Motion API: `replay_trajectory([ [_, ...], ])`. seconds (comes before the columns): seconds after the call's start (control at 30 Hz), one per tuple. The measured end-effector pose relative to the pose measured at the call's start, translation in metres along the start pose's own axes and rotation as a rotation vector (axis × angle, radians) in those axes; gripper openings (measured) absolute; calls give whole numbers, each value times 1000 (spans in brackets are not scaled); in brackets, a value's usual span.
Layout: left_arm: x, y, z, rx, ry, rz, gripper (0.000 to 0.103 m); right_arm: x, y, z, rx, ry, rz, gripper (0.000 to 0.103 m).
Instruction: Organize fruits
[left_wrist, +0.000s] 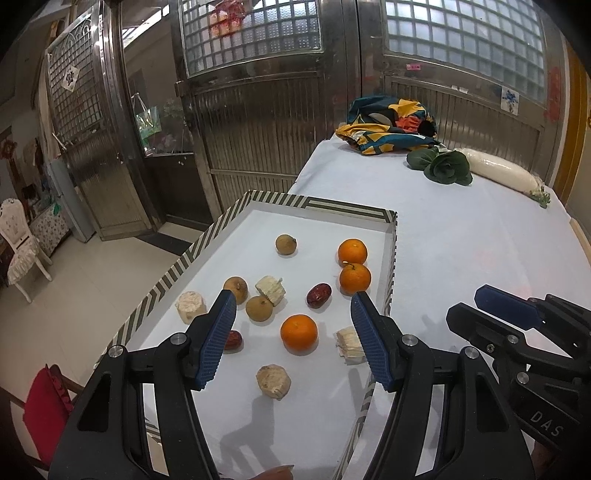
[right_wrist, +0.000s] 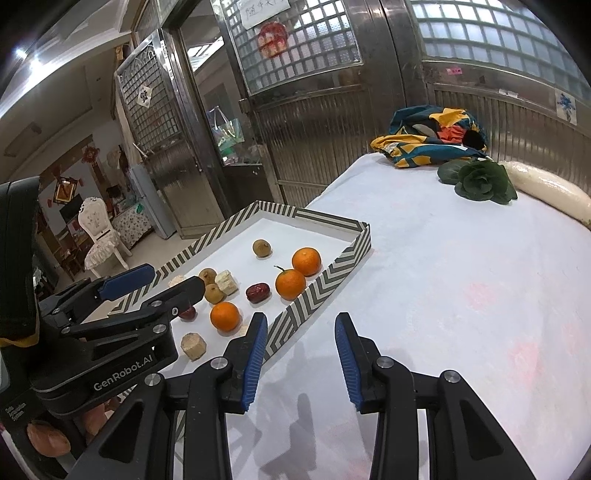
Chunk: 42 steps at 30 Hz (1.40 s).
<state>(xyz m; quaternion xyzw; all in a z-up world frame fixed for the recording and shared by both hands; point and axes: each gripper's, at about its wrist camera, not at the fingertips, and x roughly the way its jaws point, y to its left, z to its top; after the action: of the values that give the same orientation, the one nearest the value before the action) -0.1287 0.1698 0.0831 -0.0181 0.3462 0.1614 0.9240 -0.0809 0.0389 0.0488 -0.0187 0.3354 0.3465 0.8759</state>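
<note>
A striped-rim tray (left_wrist: 221, 225) (right_wrist: 317, 295) lies on the white table. In it are three oranges, the nearest (left_wrist: 299, 332) (right_wrist: 224, 316), two by the right wall (left_wrist: 352, 252) (left_wrist: 354, 278), three brown longans (left_wrist: 286, 244), two red dates (left_wrist: 318, 295) and several pale sugarcane chunks (left_wrist: 273, 381). My left gripper (left_wrist: 293, 302) is open above the tray, the nearest orange between its fingers. My right gripper (right_wrist: 301, 321) is open over the bare cloth, right of the tray; it shows in the left wrist view (left_wrist: 495, 310).
At the table's far end lie a colourful cloth bundle (left_wrist: 391, 123), a green leafy vegetable (left_wrist: 443, 166) and a white radish (left_wrist: 502, 171). Metal doors stand behind. A white chair (left_wrist: 18, 240) and floor are to the left. Orange-brown sweet potatoes (right_wrist: 48, 439) lie low left.
</note>
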Motion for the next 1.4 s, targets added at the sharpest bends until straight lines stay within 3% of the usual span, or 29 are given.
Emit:
replay_trajectory([
  [0.97,3,-5,-3,11,6,-6,65,7,-2,-4,5,21,4,37],
  [1.4,-3,-16,1,19,-29,-27,65,2,-14,-6,25,17,-2,37],
])
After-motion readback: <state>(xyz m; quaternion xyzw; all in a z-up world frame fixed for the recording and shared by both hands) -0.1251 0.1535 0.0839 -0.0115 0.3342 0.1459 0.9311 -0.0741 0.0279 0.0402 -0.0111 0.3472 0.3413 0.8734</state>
